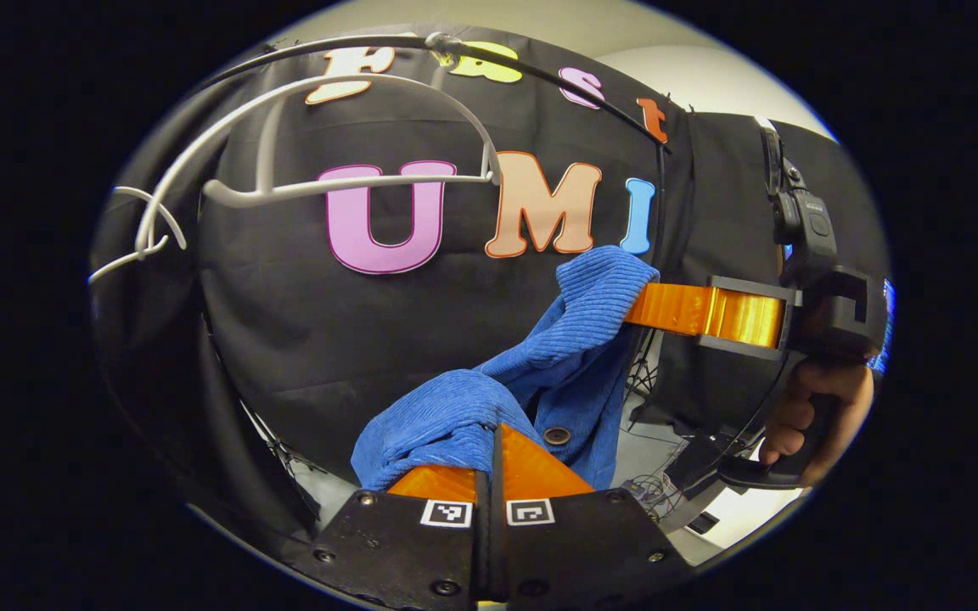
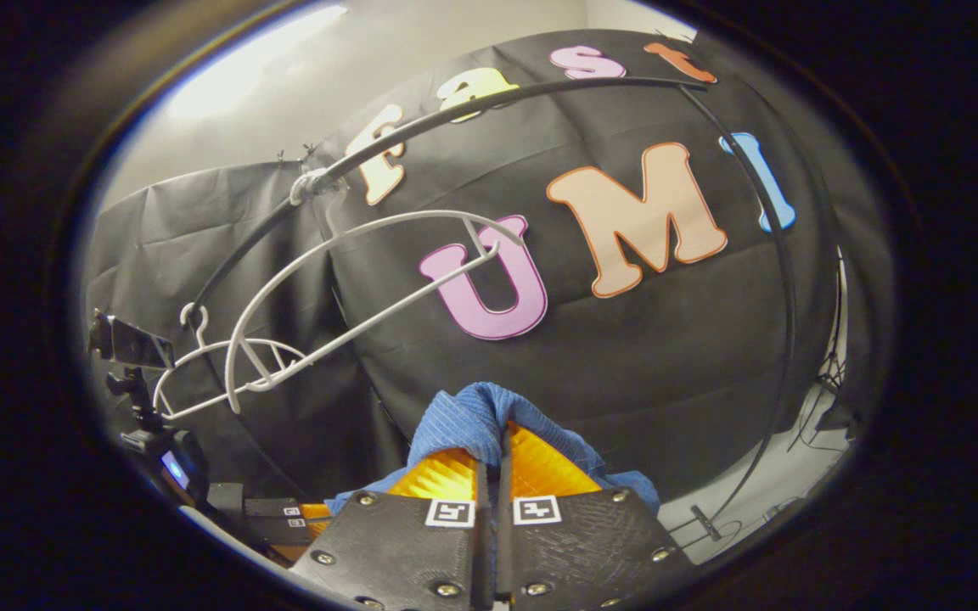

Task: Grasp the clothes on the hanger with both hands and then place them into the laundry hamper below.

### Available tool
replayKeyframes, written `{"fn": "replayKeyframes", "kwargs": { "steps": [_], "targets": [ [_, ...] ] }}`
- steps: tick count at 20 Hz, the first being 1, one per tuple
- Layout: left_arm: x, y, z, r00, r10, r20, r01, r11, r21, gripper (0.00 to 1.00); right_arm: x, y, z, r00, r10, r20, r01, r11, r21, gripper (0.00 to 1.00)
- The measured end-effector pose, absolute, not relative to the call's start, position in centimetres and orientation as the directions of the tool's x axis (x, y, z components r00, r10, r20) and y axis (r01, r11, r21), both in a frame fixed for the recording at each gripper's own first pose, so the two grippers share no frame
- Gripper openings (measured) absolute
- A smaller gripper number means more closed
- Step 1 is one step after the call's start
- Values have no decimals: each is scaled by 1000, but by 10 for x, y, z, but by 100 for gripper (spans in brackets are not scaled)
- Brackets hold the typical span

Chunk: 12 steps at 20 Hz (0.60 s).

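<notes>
Left gripper view — garment: blue corduroy garment hangs free below the bare white hanger, slung between the two grippers; soft, light, likely to sag and swing.
Left gripper view — holds: left gripper pinches a bunched fold; right gripper grips the far upper corner.
Left gripper view — edges: black rail and hanger lie above, apart from the cloth.
Right gripper view — hold: right gripper pressed together on a fold of cloth.
Right gripper view — room: open space ahead; hamper unseen — lowering must be judged blind.
</notes>
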<state>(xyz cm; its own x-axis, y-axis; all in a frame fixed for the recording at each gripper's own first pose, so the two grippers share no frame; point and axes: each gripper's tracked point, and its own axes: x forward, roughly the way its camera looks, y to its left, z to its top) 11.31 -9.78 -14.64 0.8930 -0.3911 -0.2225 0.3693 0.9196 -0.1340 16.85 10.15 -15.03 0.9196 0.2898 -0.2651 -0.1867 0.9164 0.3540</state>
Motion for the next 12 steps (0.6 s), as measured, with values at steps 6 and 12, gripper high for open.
{"fn": "replayKeyframes", "kwargs": {
  "steps": [6, 12],
  "targets": [
    [167, -105, -198, 889, -349, -296, 335, 937, -99, 1, 210, 93, -220, 893, 237, -382, -86, 924, 372, 2],
    [213, -115, -290, 824, -316, -470, 297, 948, -116, 2, 224, 83, -347, 782, 181, -597, 28, 946, 324, 9]
  ]
}}
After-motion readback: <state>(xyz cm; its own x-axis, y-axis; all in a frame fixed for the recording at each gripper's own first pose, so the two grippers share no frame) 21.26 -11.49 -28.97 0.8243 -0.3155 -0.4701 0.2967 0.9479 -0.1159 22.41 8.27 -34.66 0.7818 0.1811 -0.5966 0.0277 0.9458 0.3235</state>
